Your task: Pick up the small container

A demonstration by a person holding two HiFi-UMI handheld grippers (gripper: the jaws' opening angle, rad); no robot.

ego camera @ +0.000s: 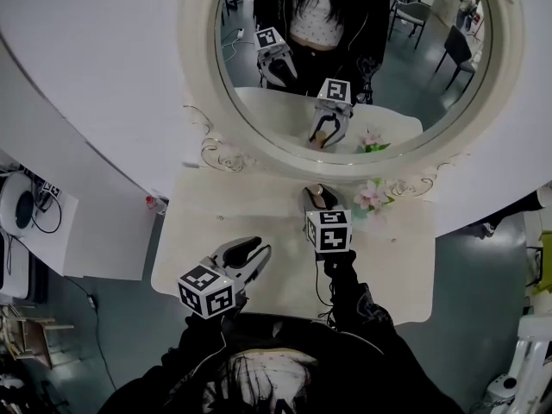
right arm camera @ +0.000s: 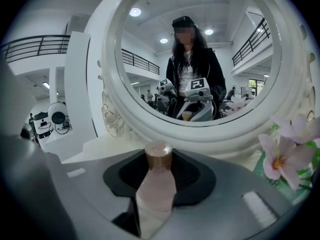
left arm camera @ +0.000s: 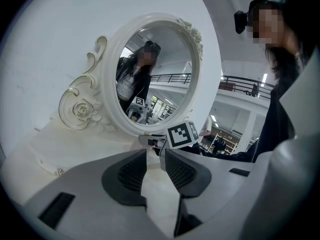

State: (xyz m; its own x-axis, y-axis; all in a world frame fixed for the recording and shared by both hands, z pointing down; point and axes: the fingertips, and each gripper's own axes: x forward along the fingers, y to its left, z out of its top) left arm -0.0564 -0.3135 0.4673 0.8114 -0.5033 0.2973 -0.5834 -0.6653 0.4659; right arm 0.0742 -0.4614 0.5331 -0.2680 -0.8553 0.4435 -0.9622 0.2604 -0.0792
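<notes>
The small container is a pale pink bottle with a bronze cap. It stands upright between the dark pads of my right gripper, which is shut on it. In the head view the right gripper sits at the back of the cream dressing table, close below the mirror, and mostly hides the container. My left gripper hovers over the front left of the table, shut with nothing in it. In its own view the left gripper has its jaws together, and the right gripper's marker cube shows beyond them.
A large oval mirror in an ornate white frame stands against the wall behind the table. Pink flowers in a green holder sit just right of the right gripper. A white shelf with a round device is at far left.
</notes>
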